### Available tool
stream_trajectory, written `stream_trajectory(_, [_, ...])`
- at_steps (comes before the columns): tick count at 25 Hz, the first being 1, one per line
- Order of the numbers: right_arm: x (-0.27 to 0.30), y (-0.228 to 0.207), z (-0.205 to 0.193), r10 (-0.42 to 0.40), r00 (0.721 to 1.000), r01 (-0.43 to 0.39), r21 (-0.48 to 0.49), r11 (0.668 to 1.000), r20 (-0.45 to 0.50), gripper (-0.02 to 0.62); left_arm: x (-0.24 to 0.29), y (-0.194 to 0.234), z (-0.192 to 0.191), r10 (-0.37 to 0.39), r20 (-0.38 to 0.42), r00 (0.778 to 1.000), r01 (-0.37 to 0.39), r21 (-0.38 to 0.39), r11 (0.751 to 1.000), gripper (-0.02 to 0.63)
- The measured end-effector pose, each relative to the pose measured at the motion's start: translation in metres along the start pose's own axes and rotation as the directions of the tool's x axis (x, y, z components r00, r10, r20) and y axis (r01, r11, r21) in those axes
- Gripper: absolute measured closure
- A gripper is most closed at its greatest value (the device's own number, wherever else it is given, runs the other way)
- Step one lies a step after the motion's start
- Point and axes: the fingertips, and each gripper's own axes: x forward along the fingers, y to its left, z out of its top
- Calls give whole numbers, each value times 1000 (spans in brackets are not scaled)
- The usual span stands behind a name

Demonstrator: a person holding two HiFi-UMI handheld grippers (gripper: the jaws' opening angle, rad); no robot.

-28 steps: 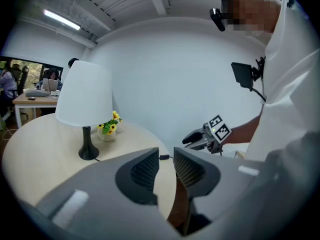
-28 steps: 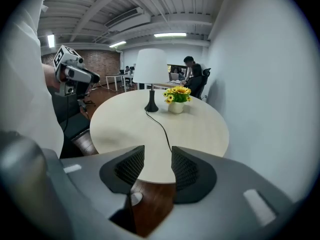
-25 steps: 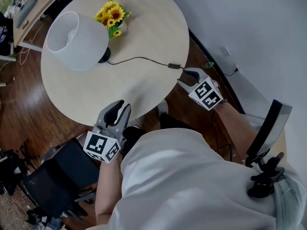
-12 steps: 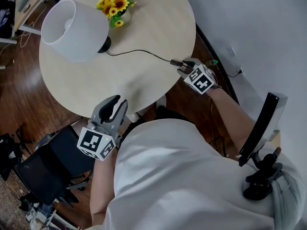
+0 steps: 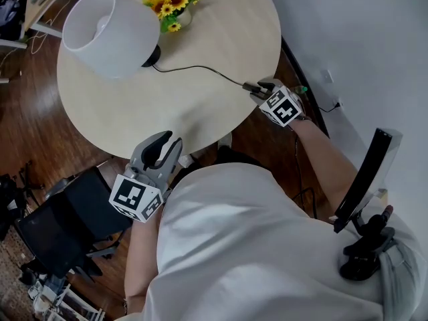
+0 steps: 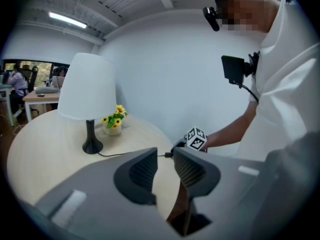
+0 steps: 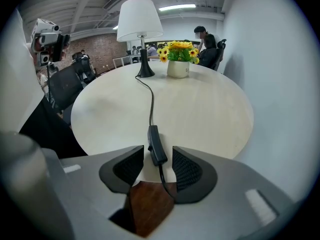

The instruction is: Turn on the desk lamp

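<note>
Head view: desk lamp point(image 5: 110, 32), smooth white drum shade, upper left on the pale round table point(image 5: 200, 112); its thin black cord point(image 5: 200, 72) runs right to the rim, where the right gripper point(image 5: 259, 89) meets the inline switch point(image 5: 249, 85); left gripper point(image 5: 162, 151) idle, lower left.
Left gripper view: ribbed pads narrowly apart, empty.
Right gripper view: jaws wide, straddling the slim black switch, pads not pressing; probably lined up to press it.

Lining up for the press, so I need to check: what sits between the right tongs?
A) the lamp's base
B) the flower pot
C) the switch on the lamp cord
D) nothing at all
C: in the right gripper view the black switch on the cord lies between the open right tongs, with neither pad pressing on it.
</note>
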Motion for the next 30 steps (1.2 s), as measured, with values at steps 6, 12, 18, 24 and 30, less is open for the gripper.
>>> stream_trajectory(6, [-1,2,3,5,1000,-5,23,1000,9,448,0,1,2,0,-6,1000,0,0,1000,497])
stream_trajectory(12, [4,0,-4,10,1000,-10,11,1000,10,468,5,1,3,-10,-13,1000,10,1,1000,497])
stream_trajectory(18, [0,3,-2,14,1000,-14,18,1000,1,484,7,1,6,-15,-11,1000,15,5,1000,497])
stream_trajectory(24, [-1,6,3,19,1000,-19,-11,1000,-3,526,6,3,6,-13,-11,1000,13,6,1000,497])
stream_trajectory(30, [3,4,-2,19,1000,-19,-30,999,-17,526,3,5,7,-7,-5,1000,7,2,1000,497])
